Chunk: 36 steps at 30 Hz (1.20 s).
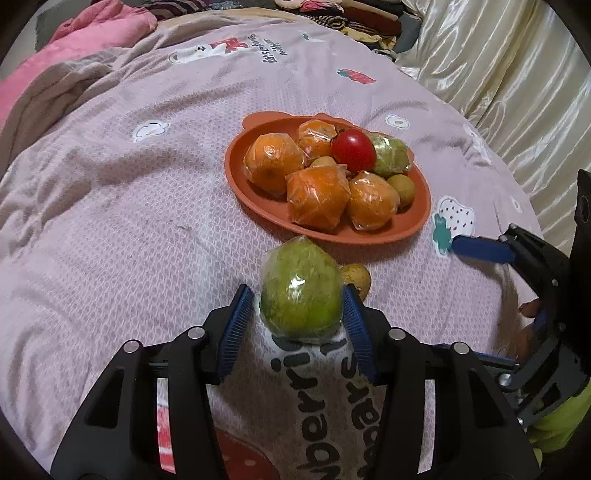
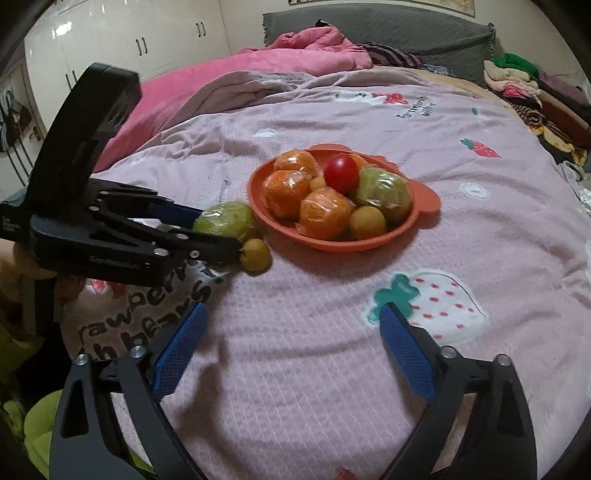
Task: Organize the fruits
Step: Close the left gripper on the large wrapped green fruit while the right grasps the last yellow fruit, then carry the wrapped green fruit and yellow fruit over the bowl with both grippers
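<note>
An orange plate on the bed holds several wrapped oranges, a red tomato, a wrapped green fruit and small yellow-brown fruits. My left gripper is closed around a wrapped green fruit just in front of the plate. A small yellow-brown fruit lies on the blanket beside it. My right gripper is open and empty over the blanket, right of the plate.
The bed is covered by a pale pink strawberry-print blanket. A pink quilt and folded clothes lie at the far side. Cream curtains hang at the right. White cupboards stand behind the bed.
</note>
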{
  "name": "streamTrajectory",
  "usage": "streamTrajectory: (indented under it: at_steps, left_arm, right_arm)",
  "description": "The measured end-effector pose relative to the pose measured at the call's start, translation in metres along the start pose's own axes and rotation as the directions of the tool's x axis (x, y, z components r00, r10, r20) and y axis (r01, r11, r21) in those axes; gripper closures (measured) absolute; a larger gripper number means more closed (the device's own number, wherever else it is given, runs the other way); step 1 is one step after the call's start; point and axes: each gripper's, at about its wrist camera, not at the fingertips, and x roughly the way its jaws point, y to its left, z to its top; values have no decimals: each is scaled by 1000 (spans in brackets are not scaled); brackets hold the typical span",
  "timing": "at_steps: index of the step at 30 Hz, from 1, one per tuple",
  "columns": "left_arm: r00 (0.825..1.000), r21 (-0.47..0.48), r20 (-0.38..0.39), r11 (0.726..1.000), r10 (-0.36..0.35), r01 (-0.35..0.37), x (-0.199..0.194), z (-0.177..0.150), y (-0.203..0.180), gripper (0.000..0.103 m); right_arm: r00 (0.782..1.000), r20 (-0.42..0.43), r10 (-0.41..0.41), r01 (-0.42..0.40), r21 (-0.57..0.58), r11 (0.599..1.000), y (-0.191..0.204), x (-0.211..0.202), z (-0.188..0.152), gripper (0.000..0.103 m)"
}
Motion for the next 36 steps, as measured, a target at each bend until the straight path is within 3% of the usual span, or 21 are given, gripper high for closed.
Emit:
streamTrajectory:
  at_steps: [6,12,23,30,36]
  left_arm:
    - [998,-20,2,998,-68,68,0,1,10,67]
    - [998,-3,5,998,-63,63,-6,-7,15,67]
    - [997,-25,16,997,-72,72,-15,-12,28,67]
    - [997,-43,25,996,-74,75,-20,-15,37,67]
    - [997,-35,27,997,-68,69,-20,-15,35,67]
  right_arm:
    - [999,-34,24,-25,-33,999,9,19,10,38]
    - [998,-50,27,-32,-104,994,25,34,24,58]
    - [998,-63,13,-23,-159,987,37,55,39,69]
    - [998,-68,11,-24,-181,983,39,61,43,81]
    - [998,-64,29,-40,-174,984,37,57,44,81]
